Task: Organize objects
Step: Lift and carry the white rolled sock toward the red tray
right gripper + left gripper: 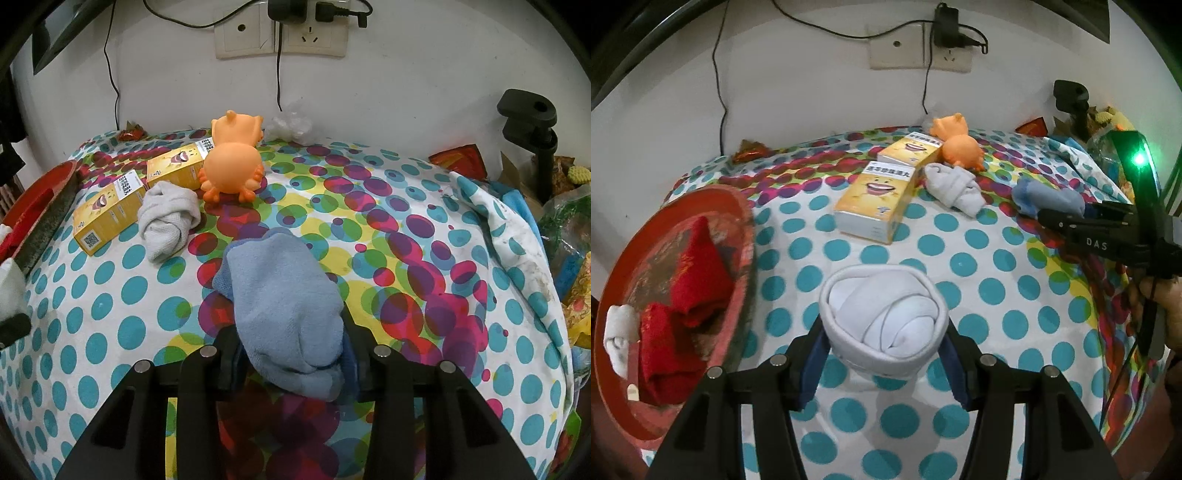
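Note:
My left gripper (884,332) is shut on a rolled white sock bundle (882,314), held over the polka-dot tablecloth (997,295) just right of the red tray (742,221). The tray holds red socks (698,266) and a white sock (618,332). In the right wrist view my right gripper (291,343) is shut on a light blue sock (284,295) that lies on the cloth; both pads press its near end. The left wrist view shows that gripper (1043,214) at the far right with the blue sock (1045,195).
Two yellow boxes (107,214) (173,166), a grey knotted sock (166,221) and an orange rubber toy (232,162) sit near the wall. A black clamp (532,125) and packets crowd the right edge. Cables hang from the wall sockets (280,37).

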A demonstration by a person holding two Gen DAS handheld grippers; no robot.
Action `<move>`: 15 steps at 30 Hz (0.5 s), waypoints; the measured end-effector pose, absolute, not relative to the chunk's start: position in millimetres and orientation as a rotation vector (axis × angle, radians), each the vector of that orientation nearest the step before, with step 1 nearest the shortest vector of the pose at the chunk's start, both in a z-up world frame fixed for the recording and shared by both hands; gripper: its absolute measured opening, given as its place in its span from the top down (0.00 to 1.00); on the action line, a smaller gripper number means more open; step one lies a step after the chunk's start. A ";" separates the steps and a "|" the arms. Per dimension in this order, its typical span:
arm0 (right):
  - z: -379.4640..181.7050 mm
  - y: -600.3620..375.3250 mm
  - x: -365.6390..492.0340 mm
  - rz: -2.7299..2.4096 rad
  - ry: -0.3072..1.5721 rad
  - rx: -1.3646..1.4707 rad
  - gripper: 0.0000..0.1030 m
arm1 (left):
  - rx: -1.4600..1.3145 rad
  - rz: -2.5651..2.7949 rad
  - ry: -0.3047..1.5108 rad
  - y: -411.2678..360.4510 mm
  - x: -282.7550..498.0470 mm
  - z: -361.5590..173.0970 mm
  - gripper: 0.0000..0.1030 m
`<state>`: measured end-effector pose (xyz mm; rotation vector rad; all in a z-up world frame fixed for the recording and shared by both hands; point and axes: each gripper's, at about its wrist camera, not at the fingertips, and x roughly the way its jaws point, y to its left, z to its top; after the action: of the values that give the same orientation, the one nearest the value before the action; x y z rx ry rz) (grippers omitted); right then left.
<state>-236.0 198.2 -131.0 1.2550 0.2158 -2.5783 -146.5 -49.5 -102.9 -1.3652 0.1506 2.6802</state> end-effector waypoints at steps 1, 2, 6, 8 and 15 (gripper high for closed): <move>-131.0 197.9 -235.7 -2.579 0.217 1.255 0.63 | -1.370 2.689 0.137 -53.8 -144.8 -100.6 0.45; -131.1 198.2 -236.0 -2.579 0.220 1.255 0.62 | -1.373 2.690 0.128 -57.4 -143.7 -98.7 0.45; -130.4 198.2 -235.8 -2.580 0.220 1.255 0.62 | -1.370 2.709 0.121 -70.1 -139.9 -88.2 0.45; -130.2 198.2 -236.1 -2.581 0.222 1.255 0.62 | -1.364 2.731 0.122 -78.7 -139.0 -81.7 0.45; -129.5 198.3 -236.6 -2.581 0.221 1.256 0.62 | -1.392 2.785 0.053 -116.4 -137.6 -70.4 0.45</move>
<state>-236.6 198.3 -129.5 1.2556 0.2214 -2.5808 -137.6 -116.4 -70.4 -1.3923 0.0533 2.7845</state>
